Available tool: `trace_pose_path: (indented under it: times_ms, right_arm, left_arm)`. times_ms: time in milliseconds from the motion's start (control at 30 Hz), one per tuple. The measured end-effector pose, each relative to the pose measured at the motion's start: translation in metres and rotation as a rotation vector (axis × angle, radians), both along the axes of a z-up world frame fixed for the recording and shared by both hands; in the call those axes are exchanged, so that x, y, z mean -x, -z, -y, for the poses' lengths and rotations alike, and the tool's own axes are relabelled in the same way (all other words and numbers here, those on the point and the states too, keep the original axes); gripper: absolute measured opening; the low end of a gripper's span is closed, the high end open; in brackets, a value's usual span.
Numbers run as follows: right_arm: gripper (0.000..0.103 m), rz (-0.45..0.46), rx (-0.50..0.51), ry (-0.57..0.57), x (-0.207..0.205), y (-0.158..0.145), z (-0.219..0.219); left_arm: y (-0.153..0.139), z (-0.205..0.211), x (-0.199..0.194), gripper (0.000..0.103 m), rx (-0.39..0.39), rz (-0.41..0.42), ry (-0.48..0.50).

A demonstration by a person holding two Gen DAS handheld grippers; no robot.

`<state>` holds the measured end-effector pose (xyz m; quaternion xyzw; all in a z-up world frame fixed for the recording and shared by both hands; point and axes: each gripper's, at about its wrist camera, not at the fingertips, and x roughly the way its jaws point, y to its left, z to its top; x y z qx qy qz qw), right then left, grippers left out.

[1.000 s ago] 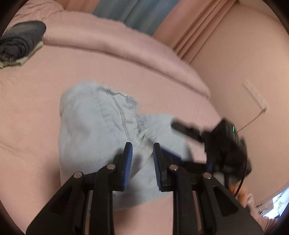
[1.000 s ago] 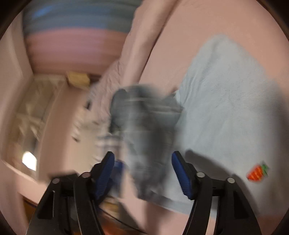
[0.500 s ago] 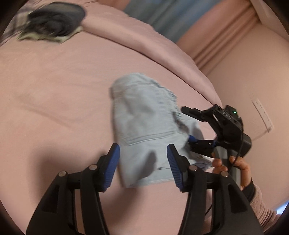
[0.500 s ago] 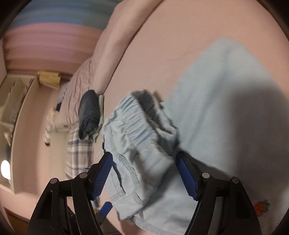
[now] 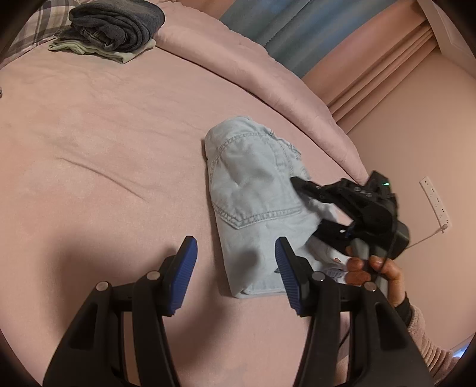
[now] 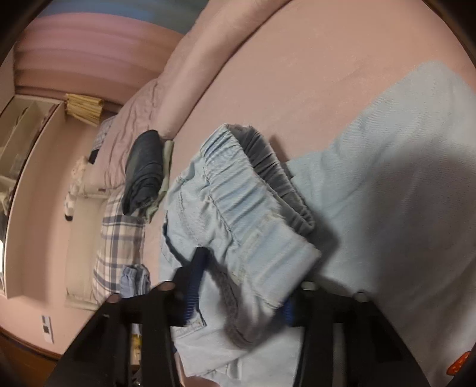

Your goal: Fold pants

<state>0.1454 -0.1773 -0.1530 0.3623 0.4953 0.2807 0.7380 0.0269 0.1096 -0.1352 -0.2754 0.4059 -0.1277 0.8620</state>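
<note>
Left wrist view: pink bed, pink wall, blue curtain. Folded pants lie lengthwise away from the camera, waistband rightward. Left gripper spread, empty; right gripper closing on the waistband.

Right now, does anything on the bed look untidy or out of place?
Yes. The light blue denim pants lie folded but uneven: their gathered elastic waistband is bunched and lifted between the closing right tongs, not flat. The dark folded clothes pile looks tidy.
</note>
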Motion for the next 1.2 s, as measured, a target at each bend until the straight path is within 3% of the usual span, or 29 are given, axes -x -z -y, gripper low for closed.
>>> trace_pose_path:
  times_ms: [100, 200, 333, 467, 633, 767, 833, 900, 967, 1067, 1200]
  right_arm:
    - [0.023, 0.114, 0.005, -0.019, 0.012, -0.026, 0.003]
    - [0.02, 0.218, 0.019, -0.022, 0.029, -0.053, 0.009]
    - [0.02, 0.287, -0.012, 0.038, 0.044, -0.078, 0.033]
    - [0.02, 0.339, 0.036, 0.092, 0.066, -0.094, 0.061]
    - [0.02, 0.303, 0.177, 0.159, 0.093, -0.077, 0.09]
    - [0.02, 0.214, 0.272, 0.18, 0.096, -0.038, 0.102]
    - [0.02, 0.11, 0.255, 0.158, 0.088, -0.008, 0.107]
    - [0.022, 0.066, 0.165, 0.175, 0.089, 0.002, 0.119]
    - [0.028, 0.072, 0.153, 0.167, 0.09, -0.006, 0.13]
    - [0.048, 0.136, 0.222, 0.201, 0.103, -0.031, 0.149]
    - [0.05, 0.267, 0.352, 0.215, 0.112, -0.068, 0.153]
  left_arm:
    - [0.002, -0.001, 0.0, 0.054, 0.004, -0.013, -0.006]
    - [0.0, 0.001, -0.001, 0.054, -0.005, -0.01, 0.004]
    - [0.002, 0.006, -0.002, 0.059, -0.005, -0.017, 0.011]
    - [0.002, 0.013, -0.005, 0.059, -0.015, -0.022, 0.03]
    - [0.006, 0.02, -0.013, 0.059, -0.021, -0.041, 0.045]
    - [0.008, 0.032, -0.018, 0.059, -0.048, -0.061, 0.073]
    - [0.01, 0.038, -0.019, 0.059, -0.064, -0.076, 0.083]
    - [0.009, 0.043, -0.019, 0.059, -0.078, -0.083, 0.091]
    - [0.007, 0.046, -0.019, 0.059, -0.097, -0.079, 0.096]
    - [0.001, 0.051, -0.024, 0.059, -0.123, -0.067, 0.102]
    - [-0.006, 0.069, -0.036, 0.059, -0.149, -0.048, 0.129]
